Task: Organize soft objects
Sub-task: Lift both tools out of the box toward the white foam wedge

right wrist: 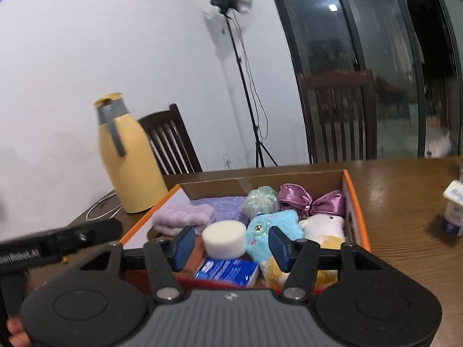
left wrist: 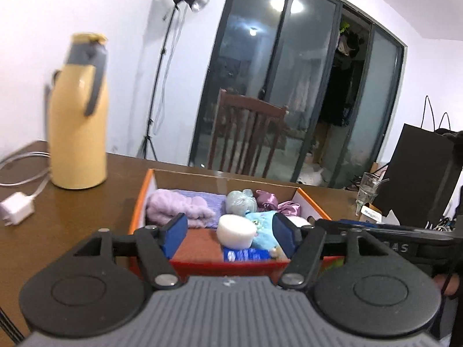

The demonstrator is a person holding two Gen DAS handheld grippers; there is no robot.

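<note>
Inside orange box [right wrist: 357, 202]: round white sponge [right wrist: 223, 238], fluffy blue plush [right wrist: 273, 225]

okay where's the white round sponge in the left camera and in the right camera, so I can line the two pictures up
Left wrist: the white round sponge sits low centre in the orange box, between the open fingers, against the blue plush.
Right wrist: the sponge is low centre, left of the blue plush.
Shared landmark: the yellow thermos, left of the box.
</note>
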